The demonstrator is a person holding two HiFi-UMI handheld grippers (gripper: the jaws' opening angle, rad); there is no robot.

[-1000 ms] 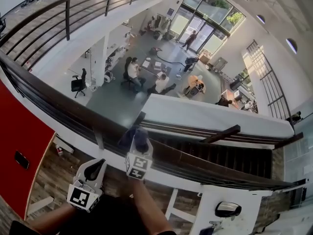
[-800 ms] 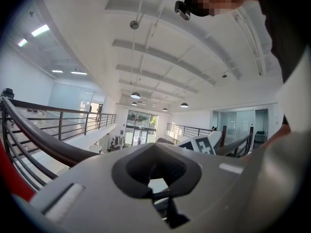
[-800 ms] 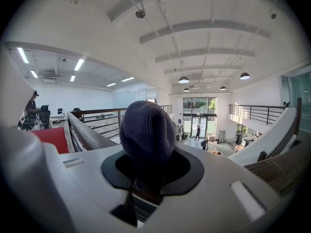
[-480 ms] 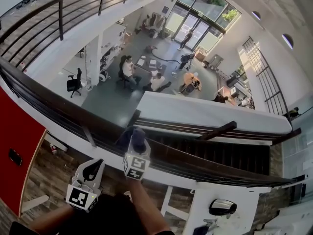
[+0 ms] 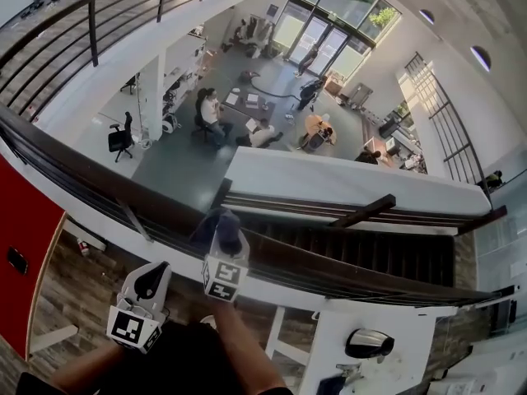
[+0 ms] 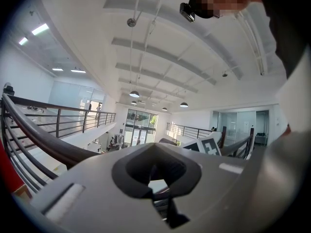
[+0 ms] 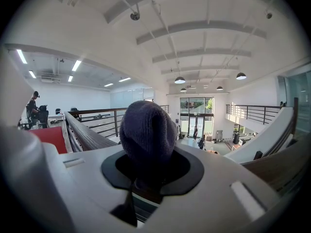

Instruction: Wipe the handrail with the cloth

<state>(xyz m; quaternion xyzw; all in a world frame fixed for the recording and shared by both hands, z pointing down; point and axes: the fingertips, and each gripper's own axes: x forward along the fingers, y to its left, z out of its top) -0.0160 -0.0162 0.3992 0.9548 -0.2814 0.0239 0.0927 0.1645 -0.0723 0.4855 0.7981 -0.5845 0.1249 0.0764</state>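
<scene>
The dark brown handrail (image 5: 99,183) curves from the left edge down to the lower right in the head view. My right gripper (image 5: 223,239) is shut on a dark blue-grey knitted cloth (image 5: 221,223), which rests on top of the rail. In the right gripper view the cloth (image 7: 146,132) bulges out of the shut jaws, and the handrail (image 7: 85,135) runs off to the left. My left gripper (image 5: 151,278) hangs below and to the left of the rail, apart from it, shut with nothing in it. The left gripper view shows the handrail (image 6: 43,142) at the left.
Beyond the rail is a drop to a lower floor with people seated at tables (image 5: 247,118). A baluster post (image 5: 136,219) stands left of the cloth. A red wall panel (image 5: 25,253) is at the left. A white desk (image 5: 370,344) is at the lower right.
The right gripper and cloth have slid slightly right along the rail, away from the baluster post. The left gripper has stayed low beside it.
</scene>
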